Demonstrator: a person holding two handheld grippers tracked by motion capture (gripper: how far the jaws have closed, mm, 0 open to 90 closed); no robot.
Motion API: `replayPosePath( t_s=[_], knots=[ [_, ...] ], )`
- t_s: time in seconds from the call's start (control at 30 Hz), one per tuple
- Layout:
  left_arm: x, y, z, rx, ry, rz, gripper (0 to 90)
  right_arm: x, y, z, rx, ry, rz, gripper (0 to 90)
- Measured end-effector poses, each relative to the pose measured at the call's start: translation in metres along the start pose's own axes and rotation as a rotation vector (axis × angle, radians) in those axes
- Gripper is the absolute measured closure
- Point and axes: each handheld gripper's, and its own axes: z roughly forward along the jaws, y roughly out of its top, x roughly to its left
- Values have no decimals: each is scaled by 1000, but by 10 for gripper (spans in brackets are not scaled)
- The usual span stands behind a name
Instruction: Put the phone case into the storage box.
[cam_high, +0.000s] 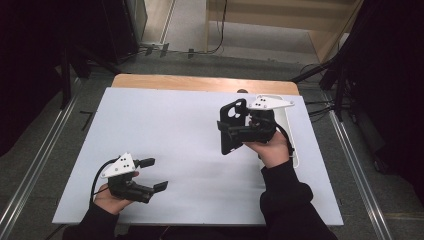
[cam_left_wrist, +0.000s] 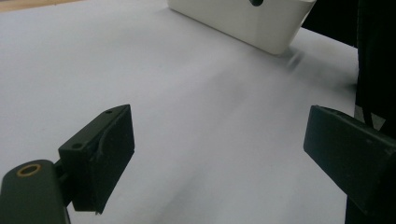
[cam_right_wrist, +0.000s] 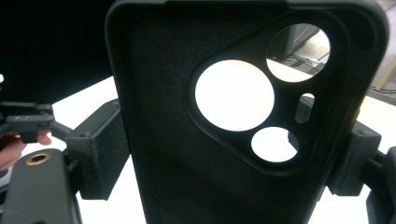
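Gripping a black phone case (cam_high: 231, 127) by its two long edges, the right gripper (cam_high: 240, 131) holds it upright above the right half of the white table (cam_high: 170, 140). In the right gripper view the case (cam_right_wrist: 187, 154) stands between the two black jaws, which press on its sides; the camera cut-outs, two large round holes, a smaller round one and a slot, sit in its upper part, and the bright table shows through them. The person's right hand (cam_high: 274, 149) wraps the gripper body, with the dark sleeve coming in from the bottom edge. Just behind that hand lies a white tray (cam_high: 289, 135), near the table's right edge; from the left gripper view its low white wall (cam_left_wrist: 247, 18) appears at the far side of the table.

The left gripper (cam_high: 151, 175) rests low over the near left part of the table, in the left hand (cam_high: 112, 197), well apart from the case. Its jaws stand wide apart with nothing between them but bare tabletop (cam_left_wrist: 196, 116).
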Motion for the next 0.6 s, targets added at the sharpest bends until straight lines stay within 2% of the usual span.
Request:
replayPosePath(
  t_s=[0.47,0.6],
  knots=[
    [1,-1,-2,2,5,-5,88,-18,5,-21,-32,-81,34,143],
    [1,-1,-1,4,-6,-4,88,-24,4,-27,-40,-110,47,143]
  ],
)
